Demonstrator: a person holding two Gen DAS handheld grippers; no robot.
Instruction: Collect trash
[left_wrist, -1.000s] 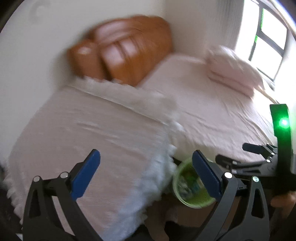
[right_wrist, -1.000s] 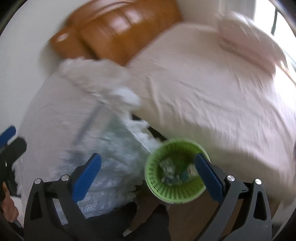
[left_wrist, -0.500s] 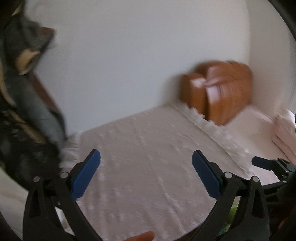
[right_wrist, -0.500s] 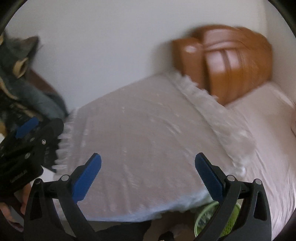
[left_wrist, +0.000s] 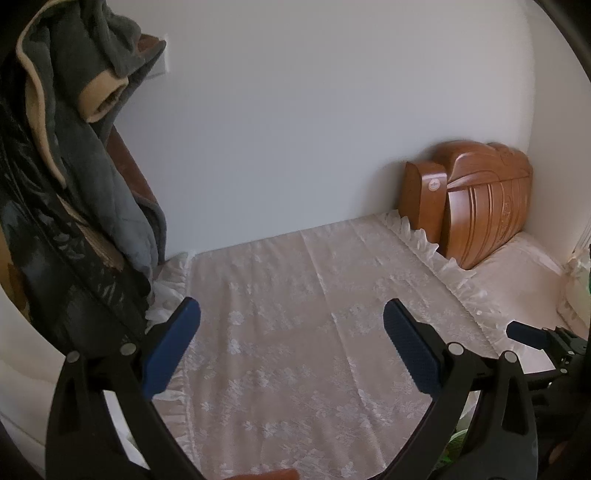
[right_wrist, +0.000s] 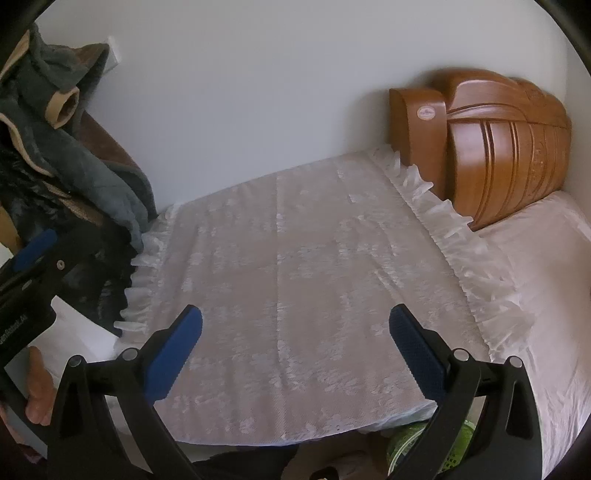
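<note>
My left gripper (left_wrist: 291, 347) is open and empty, held above a surface covered by a white lace cloth (left_wrist: 314, 314). My right gripper (right_wrist: 295, 350) is also open and empty above the same lace cloth (right_wrist: 295, 258). A green mesh trash basket (right_wrist: 410, 446) shows only partly at the bottom right of the right wrist view, below the cloth's front edge; a sliver of it (left_wrist: 458, 439) shows in the left wrist view. No loose trash is visible on the cloth. The right gripper's blue tip (left_wrist: 524, 334) shows at the right edge of the left wrist view.
Dark clothes (left_wrist: 74, 166) hang at the left against the white wall. A carved wooden headboard (right_wrist: 498, 147) stands at the back right. A bed with a pale pink sheet (right_wrist: 546, 295) lies to the right of the lace-covered surface.
Both views have swung left and up from the green basket and bed to the lace-covered surface and wall. The basket has dropped to the bottom edge. Both grippers stayed open.
</note>
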